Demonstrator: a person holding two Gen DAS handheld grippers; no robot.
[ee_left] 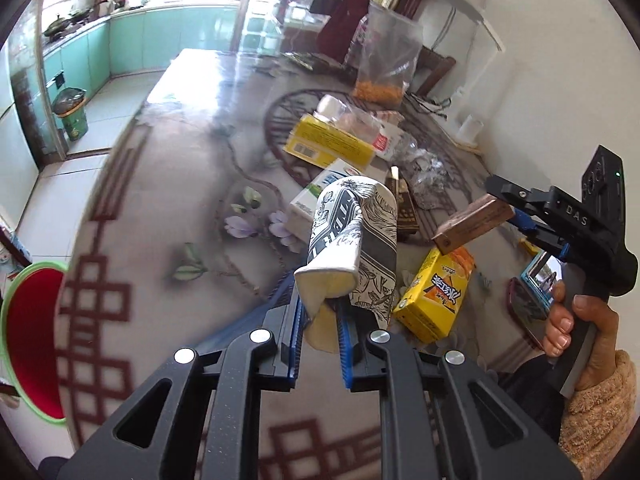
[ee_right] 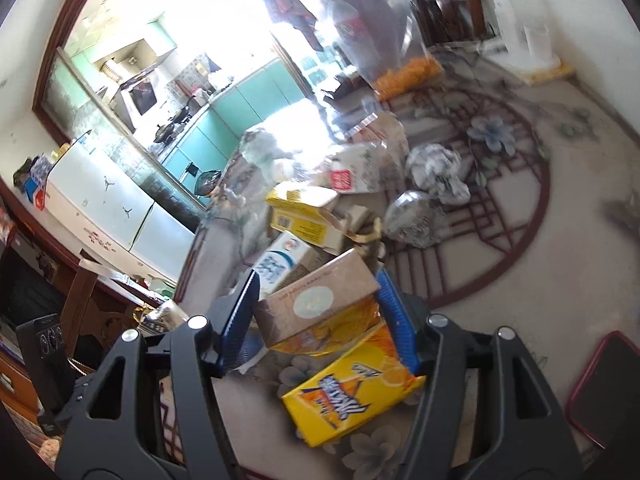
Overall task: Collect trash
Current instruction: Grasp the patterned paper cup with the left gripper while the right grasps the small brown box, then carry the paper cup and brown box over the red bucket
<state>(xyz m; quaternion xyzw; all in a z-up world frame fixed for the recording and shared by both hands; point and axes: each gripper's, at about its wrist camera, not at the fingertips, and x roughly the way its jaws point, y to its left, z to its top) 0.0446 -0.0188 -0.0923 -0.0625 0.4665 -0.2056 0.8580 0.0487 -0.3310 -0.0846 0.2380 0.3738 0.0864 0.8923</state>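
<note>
Home dining room – patterned table (ee_left: 168,168), teal kitchen cabinets (ee_left: 132,40), fridge (ee_right: 100,200) beyond.

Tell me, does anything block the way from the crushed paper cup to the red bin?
Nothing visible. The left gripper holds the crushed paper cup, and only bare tabletop lies between it and the green-rimmed red bin beside the table.

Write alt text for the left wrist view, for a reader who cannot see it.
The left claw is shut on a crushed black-and-white patterned paper cup, above a floral-patterned table. To the right, a hand holds the right claw, gripping a small brown box; yellow cartons, a clear plastic bottle and crumpled foil lie beyond.
</note>
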